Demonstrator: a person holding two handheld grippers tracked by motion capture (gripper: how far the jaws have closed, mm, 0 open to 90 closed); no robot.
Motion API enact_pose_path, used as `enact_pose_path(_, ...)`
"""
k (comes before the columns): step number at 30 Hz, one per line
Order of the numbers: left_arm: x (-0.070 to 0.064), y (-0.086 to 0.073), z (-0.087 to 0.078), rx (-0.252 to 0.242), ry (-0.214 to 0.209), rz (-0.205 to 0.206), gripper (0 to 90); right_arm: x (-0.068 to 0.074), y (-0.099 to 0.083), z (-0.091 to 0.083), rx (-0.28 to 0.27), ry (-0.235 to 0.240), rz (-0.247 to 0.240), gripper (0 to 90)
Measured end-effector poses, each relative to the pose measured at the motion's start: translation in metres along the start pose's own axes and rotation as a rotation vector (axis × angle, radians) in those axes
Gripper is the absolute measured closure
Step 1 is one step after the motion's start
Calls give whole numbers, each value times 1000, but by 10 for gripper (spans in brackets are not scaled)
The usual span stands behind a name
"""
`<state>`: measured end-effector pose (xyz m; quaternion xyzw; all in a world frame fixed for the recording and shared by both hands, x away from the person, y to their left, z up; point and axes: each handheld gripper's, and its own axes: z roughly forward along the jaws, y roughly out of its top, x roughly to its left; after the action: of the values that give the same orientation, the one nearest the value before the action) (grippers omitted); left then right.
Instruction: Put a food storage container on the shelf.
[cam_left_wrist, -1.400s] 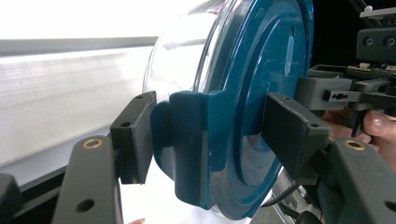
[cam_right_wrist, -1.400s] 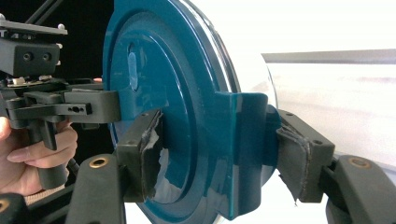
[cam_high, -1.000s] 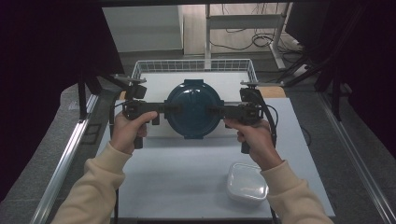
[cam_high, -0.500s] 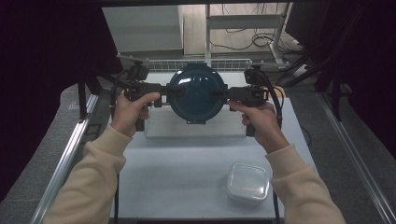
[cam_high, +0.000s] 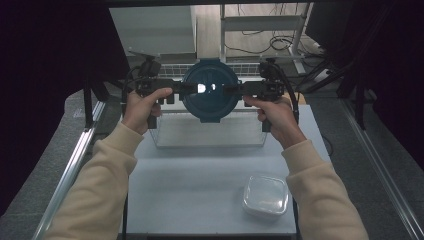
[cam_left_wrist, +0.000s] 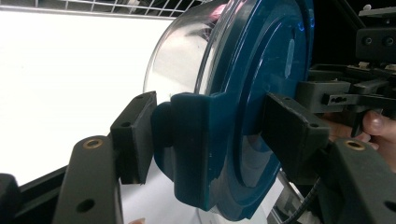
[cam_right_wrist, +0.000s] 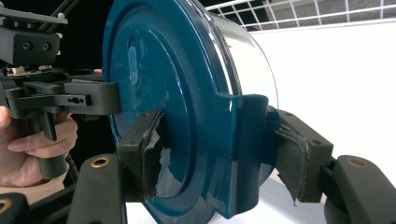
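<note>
Here the left gripper (cam_left_wrist: 205, 135) has its two black jaws clamped on a latch tab at the rim of a round container (cam_high: 210, 90), one pad (cam_left_wrist: 135, 135) against the clear underside and the other on the teal lid (cam_left_wrist: 266, 84). The right gripper (cam_right_wrist: 219, 149) grips the opposite latch tab the same way, its worn, peeling pad (cam_right_wrist: 149, 154) pressed on the lid face and its other pad on the clear bowl side.

In the high view the left gripper (cam_high: 187, 88) and right gripper (cam_high: 229, 90) meet the container from either side, so it hangs between them, lifted off the table and tipped with the lid facing the camera. The clear bowl (cam_left_wrist: 182, 51) under the lid looks empty as far as its wall shows.

The left hand (cam_high: 142, 107) and right hand (cam_high: 275, 112) hold the gripper handles, cream sleeves (cam_high: 100, 175) running back to the bottom edge.

Below and behind the lifted container sits a clear rectangular bin (cam_high: 210, 132) on the white table (cam_high: 200, 195); nothing can be seen inside it. A wire basket (cam_high: 172, 70) stands past it at the far edge, contents hidden. Near the front right corner rests a small clear lidded box (cam_high: 265, 195), apparently empty.

Counted: one round container, one clear bin, one wire basket, one small box, two grippers.
</note>
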<state>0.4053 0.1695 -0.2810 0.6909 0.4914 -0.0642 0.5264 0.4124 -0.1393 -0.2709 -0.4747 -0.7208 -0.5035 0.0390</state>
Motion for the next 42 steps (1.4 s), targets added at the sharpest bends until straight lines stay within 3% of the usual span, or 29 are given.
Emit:
enact_pose_path(10,6,14,8,7,4,-6,372,-10,15,5,9,-4,1,377)
enact_pose_path(20,21,22,14,16,4,-22,372,-19,25,18,19,3,12,377)
enact_pose_path(29,45,29,29,48,14,-76,365,-37,30,37,47,0,49,377)
enact_pose_path(42,59,34,36,41,-6,-127,368,-54,38,48,55,23,114,376)
